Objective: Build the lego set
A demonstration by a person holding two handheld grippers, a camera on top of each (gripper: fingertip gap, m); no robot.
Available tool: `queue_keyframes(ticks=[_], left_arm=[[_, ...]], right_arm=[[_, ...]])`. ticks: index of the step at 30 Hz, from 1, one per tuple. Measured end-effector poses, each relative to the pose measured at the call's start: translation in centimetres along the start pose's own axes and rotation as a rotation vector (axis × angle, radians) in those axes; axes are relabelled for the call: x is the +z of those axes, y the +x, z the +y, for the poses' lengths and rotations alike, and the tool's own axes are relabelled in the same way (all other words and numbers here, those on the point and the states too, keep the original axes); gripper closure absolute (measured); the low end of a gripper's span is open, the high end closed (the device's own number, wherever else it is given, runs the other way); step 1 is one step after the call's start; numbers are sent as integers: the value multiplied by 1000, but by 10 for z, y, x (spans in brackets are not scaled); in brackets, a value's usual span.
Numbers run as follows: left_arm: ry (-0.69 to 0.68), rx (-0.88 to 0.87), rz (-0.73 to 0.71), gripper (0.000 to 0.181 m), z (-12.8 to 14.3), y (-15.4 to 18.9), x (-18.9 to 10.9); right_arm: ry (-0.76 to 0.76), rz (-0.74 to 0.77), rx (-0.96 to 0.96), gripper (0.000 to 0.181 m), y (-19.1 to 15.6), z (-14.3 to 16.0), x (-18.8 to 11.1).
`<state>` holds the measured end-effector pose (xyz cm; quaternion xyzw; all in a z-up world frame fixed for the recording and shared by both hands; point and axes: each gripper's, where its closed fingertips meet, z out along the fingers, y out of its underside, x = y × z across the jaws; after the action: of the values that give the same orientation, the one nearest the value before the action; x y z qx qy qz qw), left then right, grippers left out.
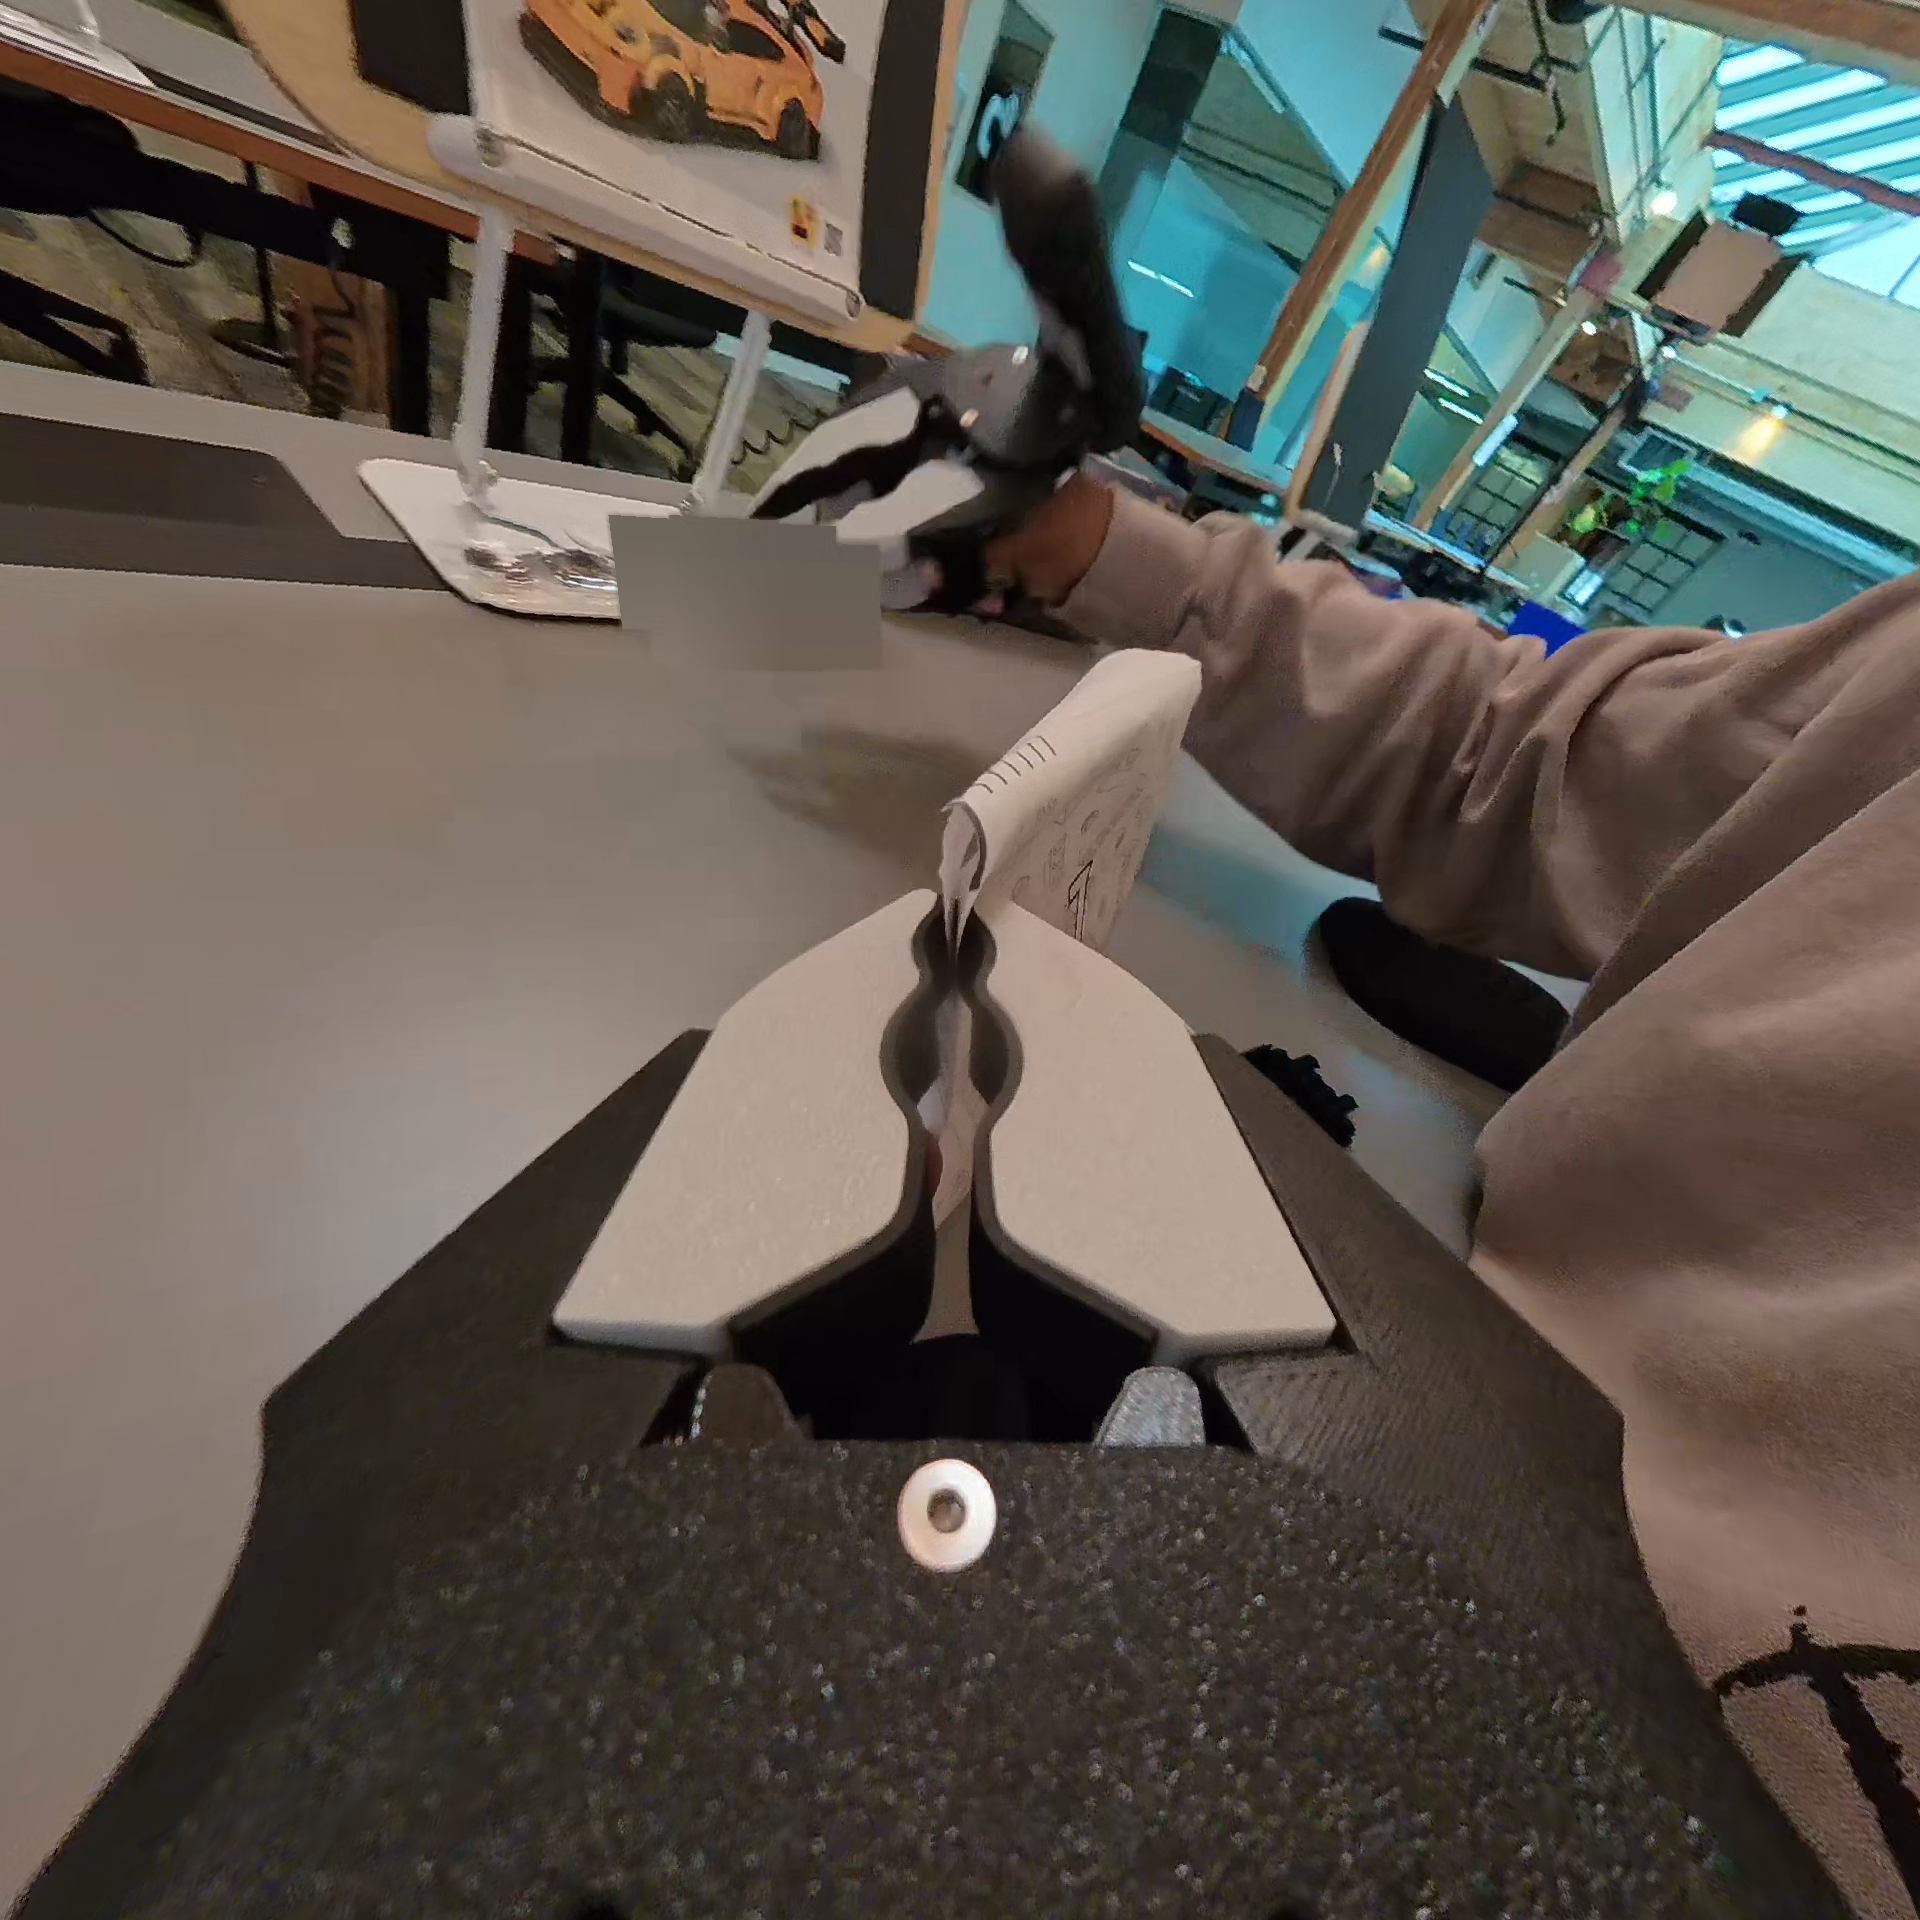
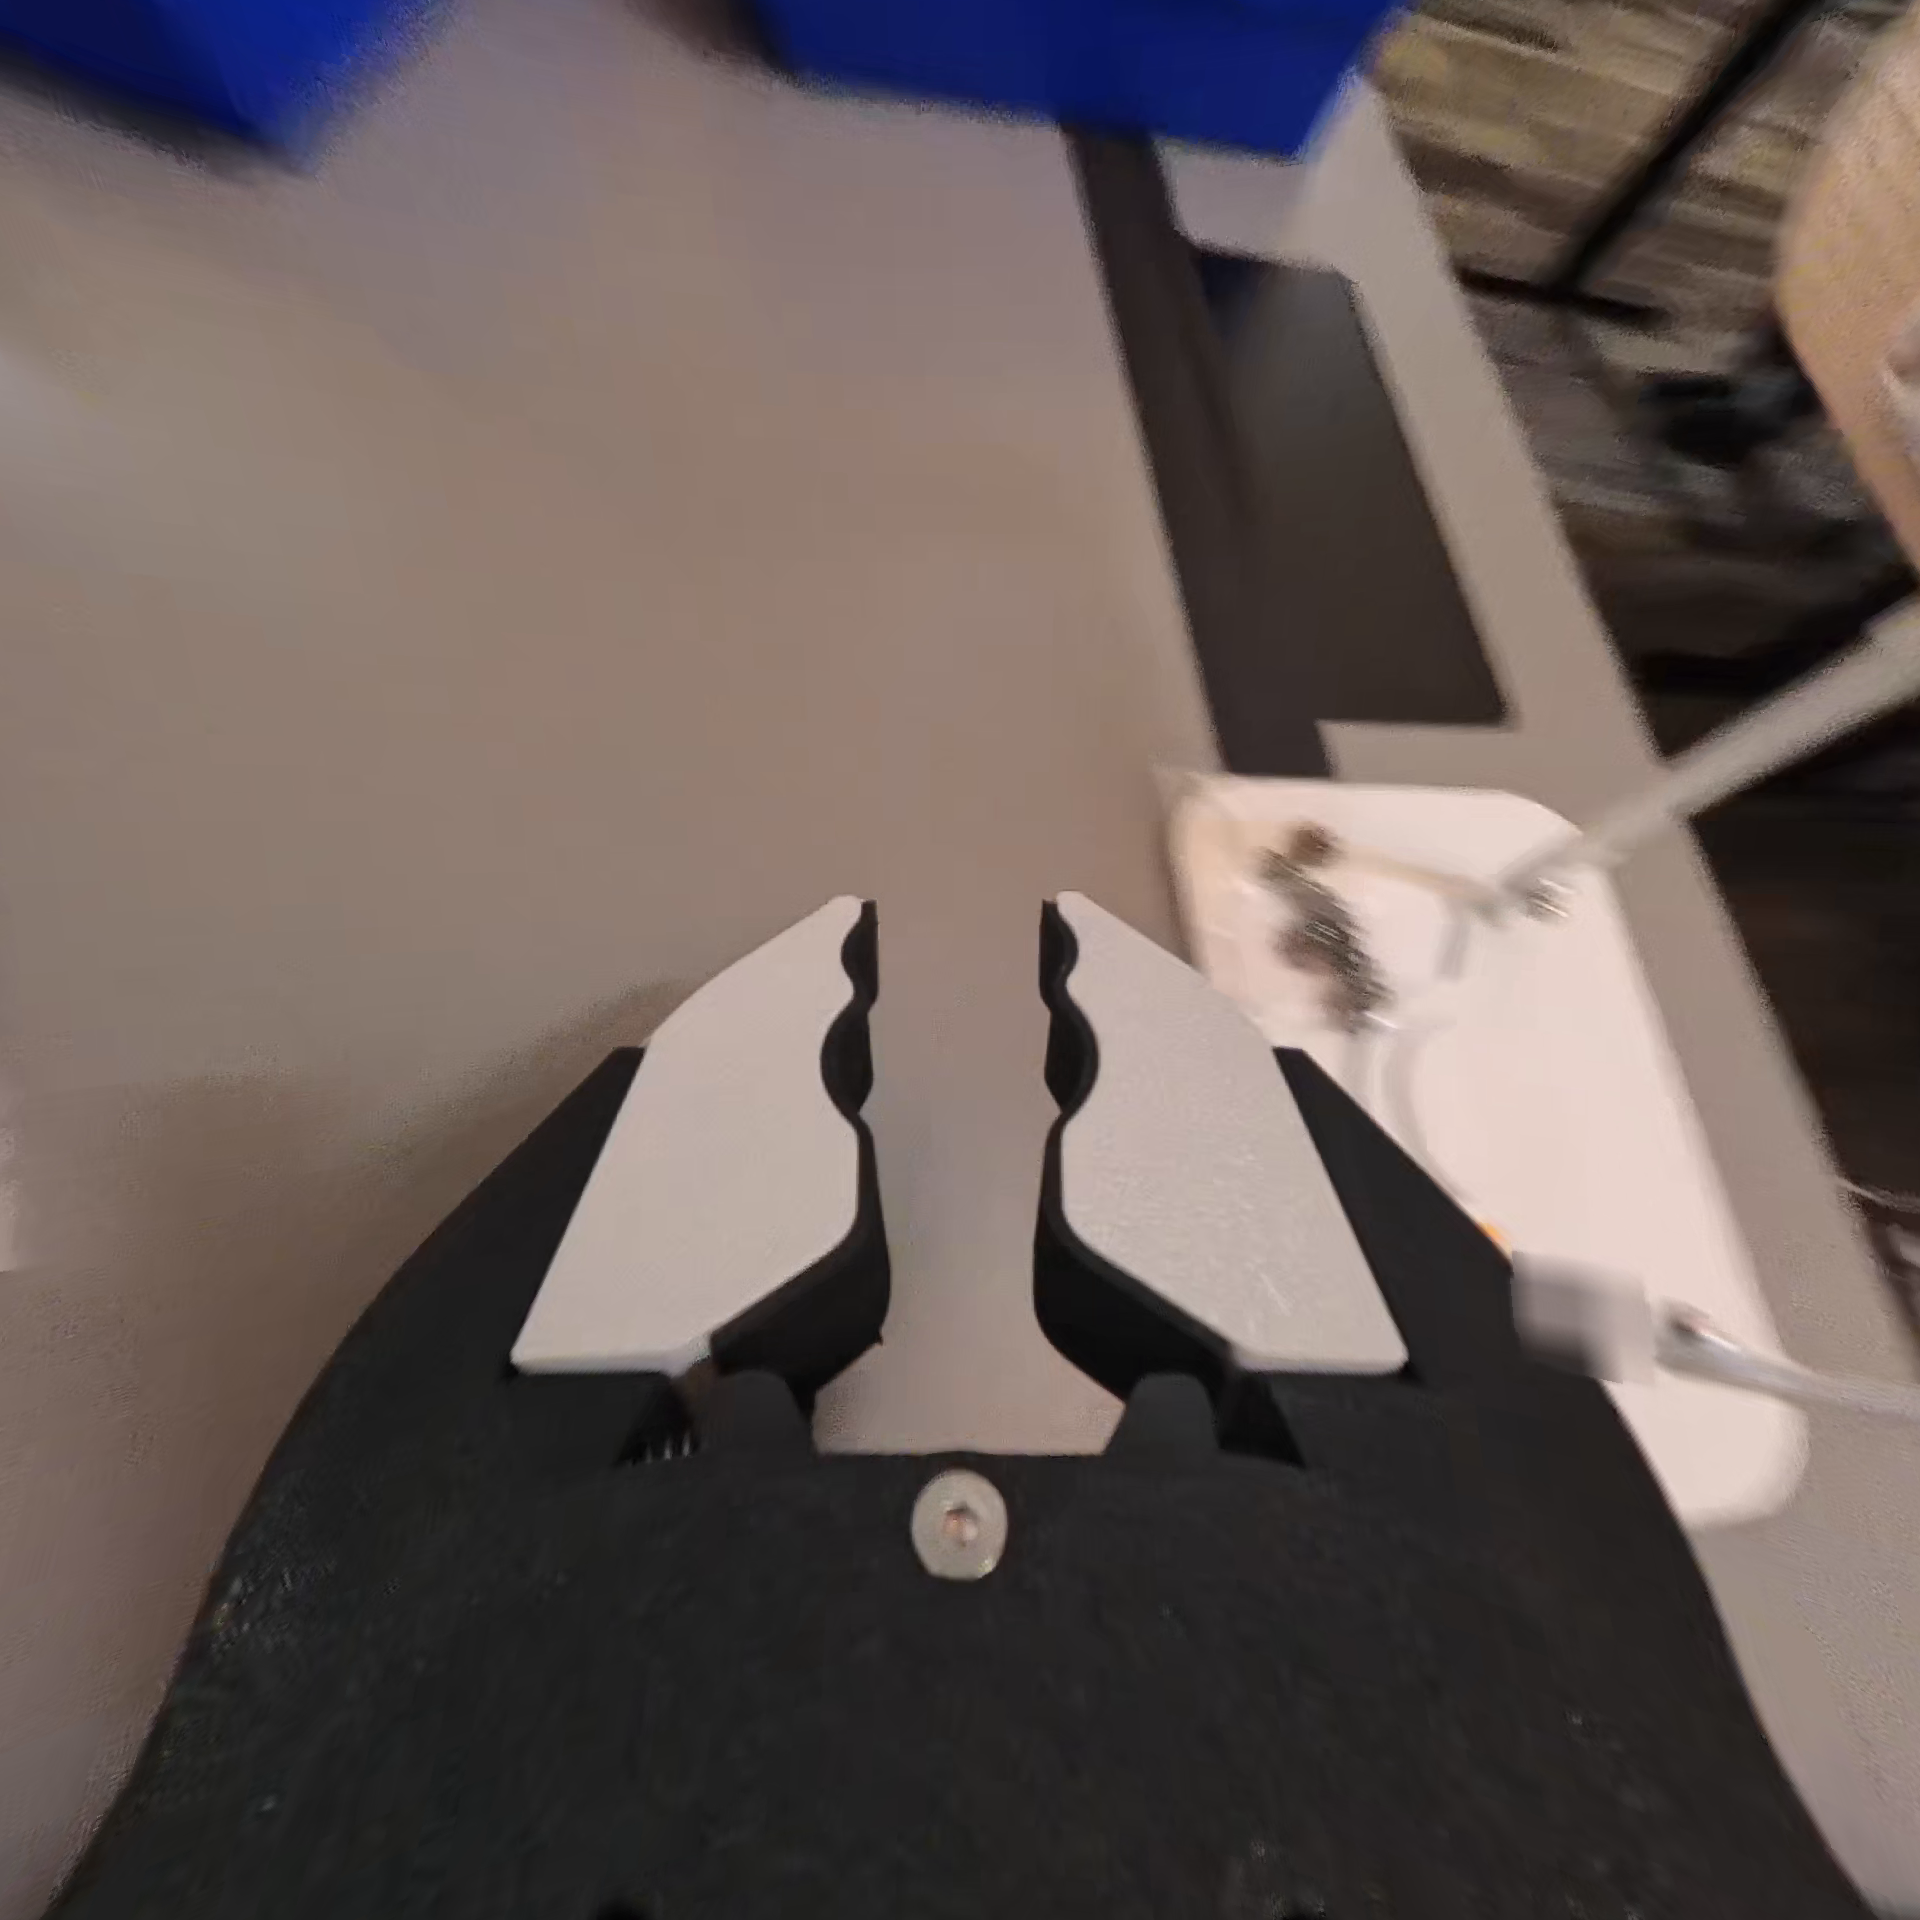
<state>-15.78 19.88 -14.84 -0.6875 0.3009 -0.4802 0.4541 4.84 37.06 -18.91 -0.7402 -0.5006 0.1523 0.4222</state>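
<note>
My left gripper (image 1: 951,920) is shut on the edge of a white paper bag (image 1: 1081,800) with printed line drawings and holds it above the grey table (image 1: 364,883). My right gripper (image 2: 958,914) is open and empty over the table; it also shows in the left wrist view (image 1: 831,488), held in a hand at the far side. A clear bag of small dark pieces (image 2: 1314,951) lies on the white stand base (image 2: 1558,1164), just right of the right gripper. It also shows in the left wrist view (image 1: 540,566).
A white stand (image 1: 488,312) holds an instruction sheet with an orange car picture (image 1: 686,73). A beige sleeve (image 1: 1455,748) crosses the right side. A black round object (image 1: 1444,987) lies under the sleeve. Blue bins (image 2: 935,52) stand at the table's far end. There is about 30 centimetres between the tips of the two grippers.
</note>
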Motion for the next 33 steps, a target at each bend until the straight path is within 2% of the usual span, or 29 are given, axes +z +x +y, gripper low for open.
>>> queue_keyframes(ticks=[4, 6, 10, 13, 15, 16, 18, 20, 23, 25, 27, 30, 33], left_arm=[[-69, 50, 76, 181, -2, 14, 22], [-98, 93, 123, 181, -4, 24, 35], [-129, 213, 229, 181, -8, 50, 58], [-132, 279, 279, 181, -10, 70, 68], [-142, 311, 283, 181, -10, 79, 73], [-142, 327, 284, 181, -10, 82, 74], [-137, 345, 290, 181, -10, 89, 75], [-115, 371, 278, 180, -13, 90, 75], [-47, 370, 331, 166, -25, 97, 68], [-64, 355, 358, 151, -27, 97, 67], [-82, 374, 383, 143, -29, 98, 68], [-155, 424, 454, 141, -23, 114, 76], [-214, 529, 443, 147, -17, 124, 88]], right_arm=[[97, -420, 58, 149, -100, -59, -58], [60, -578, 35, 141, -141, -69, -79], [-123, -871, 128, 115, -191, -56, -104], [-196, -1073, 258, 111, -219, -44, -121], [-215, -1138, 277, 117, -238, -39, -128], [-206, -1134, 274, 124, -244, -38, -129], [-179, -1084, 237, 150, -247, -37, -132], [-164, -1004, 208, 161, -243, -35, -136], [-162, -865, 143, 166, -232, -29, -145], [-176, -774, 81, 167, -225, -25, -151], [-194, -685, -15, 168, -221, -23, -156], [-223, -577, -106, 170, -215, -21, -158], [-231, -488, -129, 170, -209, -21, -157]])
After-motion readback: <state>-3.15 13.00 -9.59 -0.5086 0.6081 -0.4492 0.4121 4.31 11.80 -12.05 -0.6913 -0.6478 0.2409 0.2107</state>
